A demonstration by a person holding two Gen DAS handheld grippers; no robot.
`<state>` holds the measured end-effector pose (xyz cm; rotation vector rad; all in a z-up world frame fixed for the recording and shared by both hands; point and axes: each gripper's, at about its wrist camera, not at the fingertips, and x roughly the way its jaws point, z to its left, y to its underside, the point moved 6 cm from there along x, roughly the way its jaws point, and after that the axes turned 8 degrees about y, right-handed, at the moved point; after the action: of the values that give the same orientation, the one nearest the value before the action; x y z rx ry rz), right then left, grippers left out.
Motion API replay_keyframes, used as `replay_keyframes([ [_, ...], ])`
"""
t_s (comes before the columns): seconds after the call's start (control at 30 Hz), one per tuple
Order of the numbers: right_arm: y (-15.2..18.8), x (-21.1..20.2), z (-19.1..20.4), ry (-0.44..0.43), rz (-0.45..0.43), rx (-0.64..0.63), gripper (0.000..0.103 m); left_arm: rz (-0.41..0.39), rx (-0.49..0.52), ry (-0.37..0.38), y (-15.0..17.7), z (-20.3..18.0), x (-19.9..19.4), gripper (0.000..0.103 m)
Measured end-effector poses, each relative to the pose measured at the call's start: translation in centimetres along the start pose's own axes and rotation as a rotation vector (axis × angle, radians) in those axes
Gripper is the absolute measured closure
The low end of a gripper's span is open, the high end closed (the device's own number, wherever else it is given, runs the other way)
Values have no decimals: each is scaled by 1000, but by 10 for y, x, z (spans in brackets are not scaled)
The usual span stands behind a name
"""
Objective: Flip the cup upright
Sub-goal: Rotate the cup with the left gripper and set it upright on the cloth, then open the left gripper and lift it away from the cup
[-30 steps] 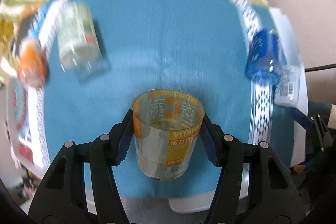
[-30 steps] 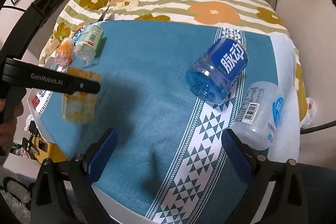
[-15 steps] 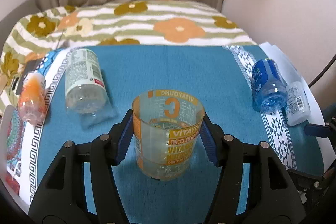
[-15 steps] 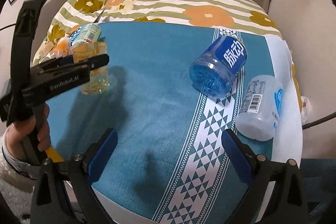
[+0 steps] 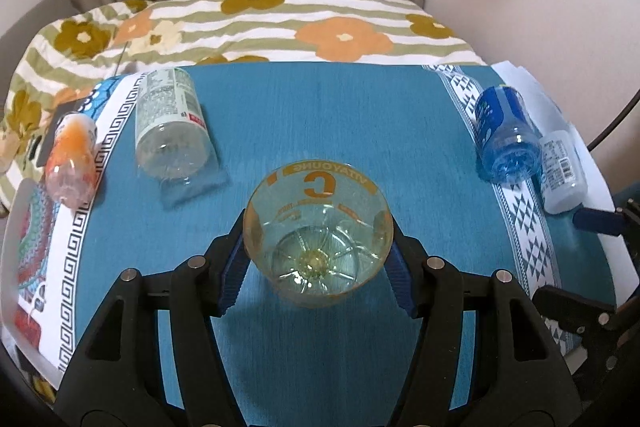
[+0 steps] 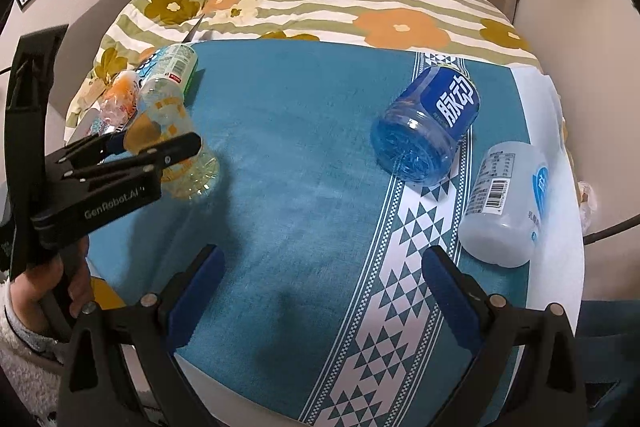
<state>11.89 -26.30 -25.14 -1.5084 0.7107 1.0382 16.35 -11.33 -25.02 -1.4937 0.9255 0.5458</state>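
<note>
My left gripper is shut on a clear yellow-and-orange cut-bottle cup. The cup stands upright with its open mouth up and its base at the blue cloth; I look down into it. In the right wrist view the same cup is at the left, held by the left gripper. My right gripper is open and empty above the near part of the cloth, apart from every cup.
Other cut-bottle cups lie on their sides: a blue one, a white one, a clear green-labelled one, an orange one. A floral bedspread lies behind the cloth. A wall stands at right.
The left gripper has tipped the cup from tilted to upright and lowered it onto the cloth. The right gripper has stayed open, almost still.
</note>
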Motion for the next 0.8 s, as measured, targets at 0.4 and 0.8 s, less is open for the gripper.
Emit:
replay_keyframes([
  [0.4,1,-4,-5,4,-12,6,4,-4,14,-36,1,-1,-1,4],
  [0.8,-17,-63,-7,49,-117,62,4,-53,8,-40,-23,-1,-94,4],
])
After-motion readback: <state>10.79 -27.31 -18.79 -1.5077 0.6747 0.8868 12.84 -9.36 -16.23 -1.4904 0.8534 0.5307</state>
